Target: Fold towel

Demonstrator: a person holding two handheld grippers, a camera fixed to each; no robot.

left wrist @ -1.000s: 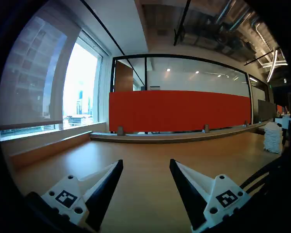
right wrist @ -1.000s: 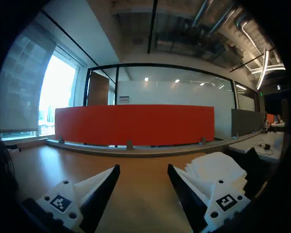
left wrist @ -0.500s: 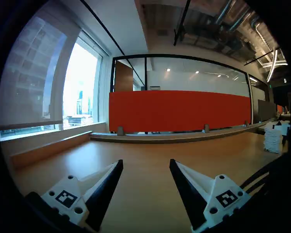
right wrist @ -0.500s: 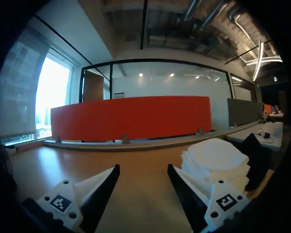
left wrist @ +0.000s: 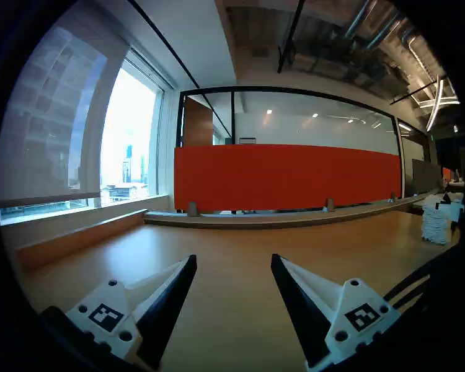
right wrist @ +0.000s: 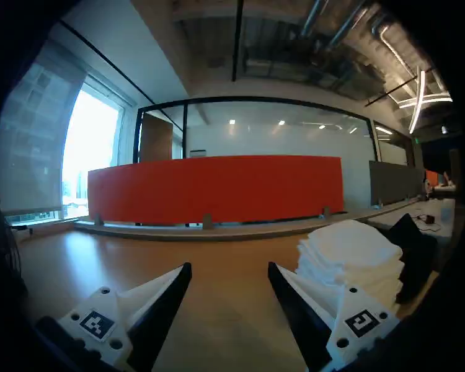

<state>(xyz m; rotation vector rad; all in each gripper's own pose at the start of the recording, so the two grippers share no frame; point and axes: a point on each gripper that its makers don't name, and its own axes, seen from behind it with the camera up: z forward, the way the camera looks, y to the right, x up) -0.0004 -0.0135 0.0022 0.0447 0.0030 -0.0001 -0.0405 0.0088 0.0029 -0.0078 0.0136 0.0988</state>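
We see the stack of white towels (right wrist: 350,254) in the right gripper view, folded and piled on the wooden bench (right wrist: 232,322), ahead and to the right of the right gripper (right wrist: 229,265). The lower left of the pile is hidden behind that gripper's right-hand finger, and we cannot tell whether the finger touches the cloth. A black object (right wrist: 416,248) sits just beside the pile on its far right side; we cannot make out what it is.

In the left gripper view we find the same stack of white towels (left wrist: 436,223) small and far off at the right edge, well apart from the left gripper (left wrist: 233,257).

Both grippers have their fingers spread apart, with only bare bench showing in the gap and nothing held. Each pair of fingers sits low over the bench top and points along it.

Past the towels, the bench (left wrist: 232,297) runs on to a long red screen (right wrist: 214,189) standing upright along its far edge, which we also see in the left gripper view (left wrist: 285,177). Behind the screen stands a glass wall (right wrist: 263,136) in a dark frame. A bright window (left wrist: 127,149) lies to the left, and exposed pipes (right wrist: 332,31) run across the ceiling.
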